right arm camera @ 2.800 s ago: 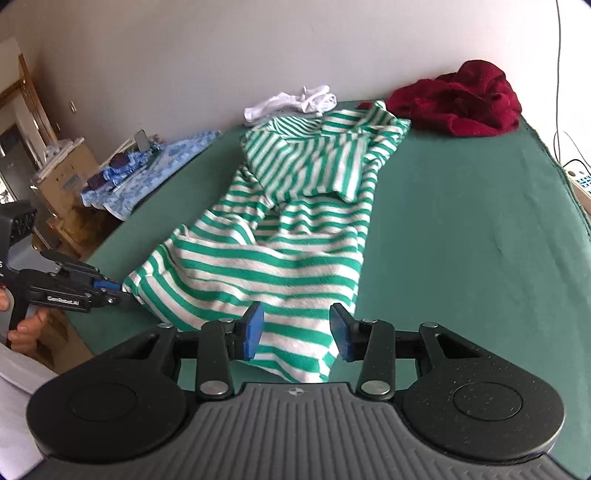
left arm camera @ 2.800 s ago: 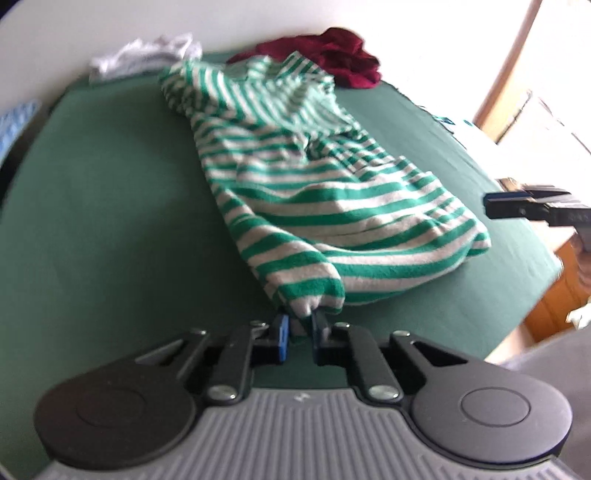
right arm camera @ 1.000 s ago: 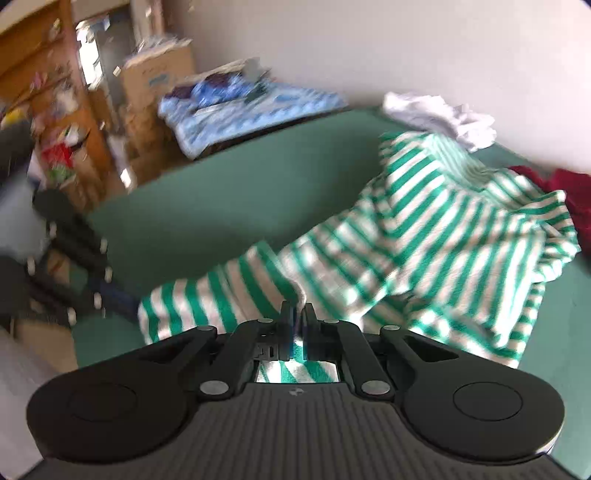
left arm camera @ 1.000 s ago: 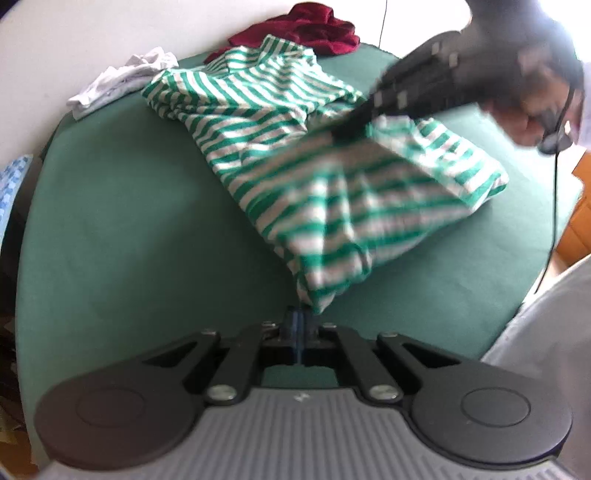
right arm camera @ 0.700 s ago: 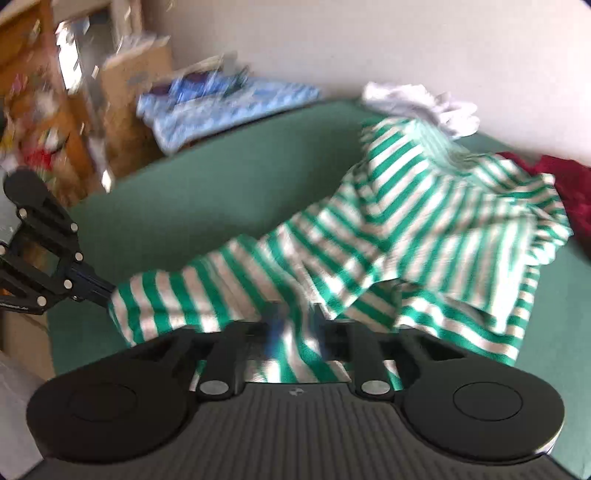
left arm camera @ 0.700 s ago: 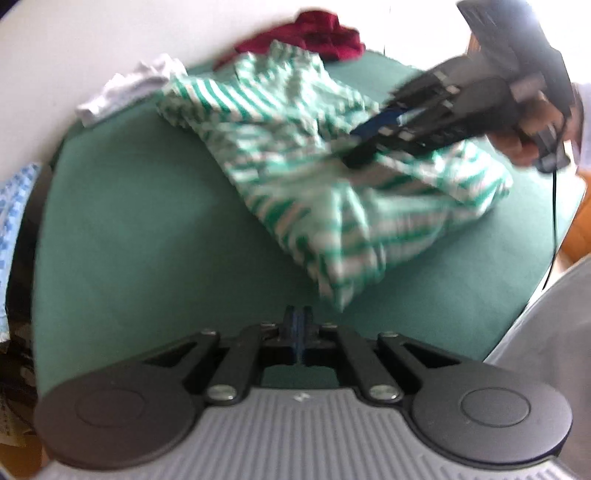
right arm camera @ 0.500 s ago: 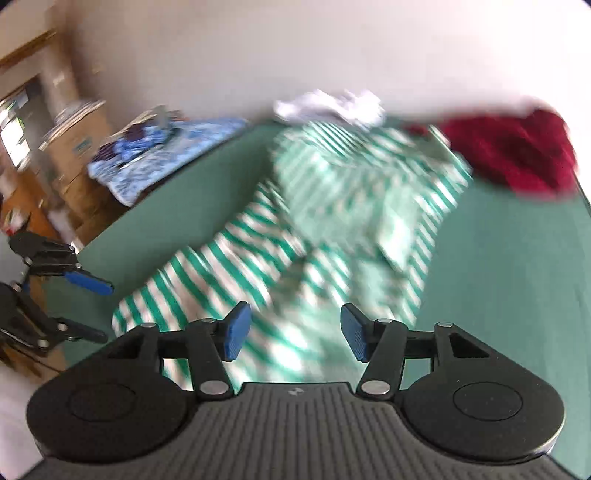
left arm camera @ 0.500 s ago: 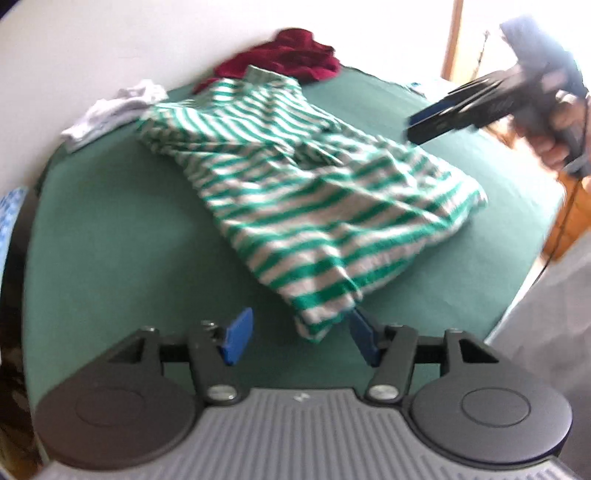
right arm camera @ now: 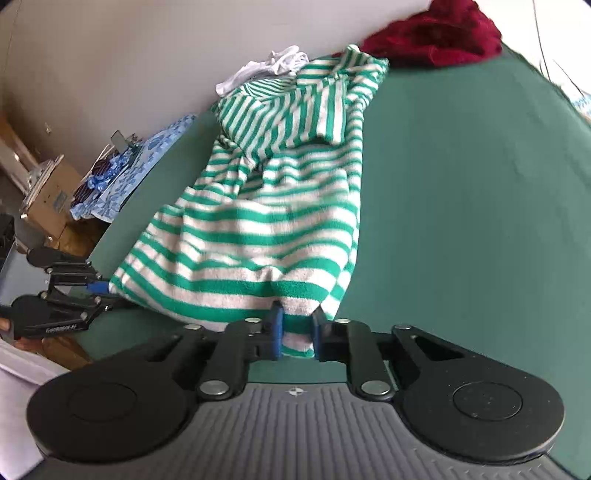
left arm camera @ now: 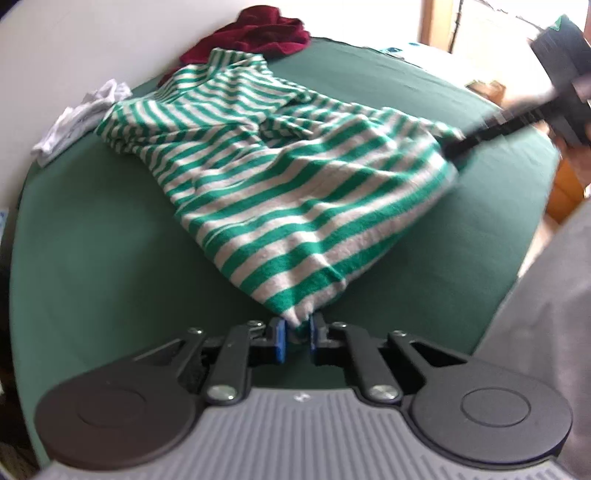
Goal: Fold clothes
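A green-and-white striped shirt (left arm camera: 295, 192) lies lengthwise on the green table cover (left arm camera: 92, 240), collar end far, hem near. My left gripper (left arm camera: 296, 336) is closing its jaws, and its blue pads pinch the shirt's near left hem corner. From the right wrist view the same shirt (right arm camera: 273, 229) runs away from me. There my right gripper (right arm camera: 297, 334) is closing too, with the right hem corner caught between its pads. The left gripper (right arm camera: 99, 286) shows at the left hem corner, and the right gripper (left arm camera: 448, 149) shows blurred at the shirt's far right edge.
A maroon garment (right arm camera: 436, 33) and a crumpled white garment (right arm camera: 269, 66) lie at the table's far end by the wall. A blue patterned cloth (right arm camera: 140, 166) and cardboard boxes (right arm camera: 48, 199) stand off the left side. The person's grey clothing (left arm camera: 554, 295) fills the near right.
Both grippers let go of the shirt and stood open half a second ago. Now each has closed on a hem corner. The right gripper swung off the shirt's middle to its near right corner.
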Demonstrator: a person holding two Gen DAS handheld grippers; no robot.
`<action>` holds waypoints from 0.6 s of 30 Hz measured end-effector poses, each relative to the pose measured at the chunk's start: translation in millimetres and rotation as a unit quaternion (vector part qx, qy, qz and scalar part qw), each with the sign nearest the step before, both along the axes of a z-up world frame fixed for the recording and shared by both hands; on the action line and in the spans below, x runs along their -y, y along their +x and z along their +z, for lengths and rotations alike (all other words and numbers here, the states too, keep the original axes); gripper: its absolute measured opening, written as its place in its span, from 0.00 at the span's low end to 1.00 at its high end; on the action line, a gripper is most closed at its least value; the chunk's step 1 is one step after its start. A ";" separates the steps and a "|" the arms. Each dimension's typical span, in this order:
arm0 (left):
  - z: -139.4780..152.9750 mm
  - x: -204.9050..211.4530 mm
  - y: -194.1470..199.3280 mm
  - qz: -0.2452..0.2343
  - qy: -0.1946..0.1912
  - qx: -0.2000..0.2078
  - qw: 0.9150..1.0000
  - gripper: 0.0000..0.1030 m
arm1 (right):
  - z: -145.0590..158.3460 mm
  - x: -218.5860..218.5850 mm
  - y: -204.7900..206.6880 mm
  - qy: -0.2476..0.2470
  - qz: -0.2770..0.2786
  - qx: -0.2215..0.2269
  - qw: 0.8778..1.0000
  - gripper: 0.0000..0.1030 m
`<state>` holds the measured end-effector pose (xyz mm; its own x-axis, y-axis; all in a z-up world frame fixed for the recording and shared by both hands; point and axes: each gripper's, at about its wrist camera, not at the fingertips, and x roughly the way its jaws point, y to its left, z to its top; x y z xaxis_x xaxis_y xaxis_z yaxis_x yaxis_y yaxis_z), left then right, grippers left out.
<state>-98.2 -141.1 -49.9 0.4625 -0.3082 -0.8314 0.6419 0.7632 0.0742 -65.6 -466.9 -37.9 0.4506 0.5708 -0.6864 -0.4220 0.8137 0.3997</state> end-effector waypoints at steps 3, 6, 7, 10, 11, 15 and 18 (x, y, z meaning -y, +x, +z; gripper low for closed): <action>0.2 -0.9 -4.9 -0.010 0.005 -0.014 1.000 0.02 | 10.1 -0.6 11.0 -0.044 0.043 0.003 0.998 0.12; -3.2 -6.3 -3.4 0.003 -0.004 -0.023 1.000 0.02 | 3.7 -4.6 16.6 -0.076 0.082 -0.024 0.993 0.18; -0.5 -9.1 -1.0 0.012 -0.007 -0.025 1.000 0.02 | 2.8 -6.0 17.0 -0.085 0.086 -0.023 0.992 0.23; 20.8 -19.4 -1.9 0.033 -0.017 0.008 0.999 0.07 | 25.6 1.7 15.6 -0.096 0.050 0.029 0.994 0.44; 29.4 -22.0 1.0 0.042 -0.030 0.015 0.999 0.12 | 35.9 6.2 15.5 -0.090 0.028 0.054 0.994 0.44; 51.5 -14.7 20.7 0.038 -0.080 0.029 0.996 0.21 | 44.6 -10.3 28.9 -0.021 0.046 0.068 0.996 0.34; 56.9 0.2 29.4 0.012 -0.072 0.044 0.996 0.39 | 22.9 -47.7 35.9 -0.039 0.113 0.055 0.991 0.27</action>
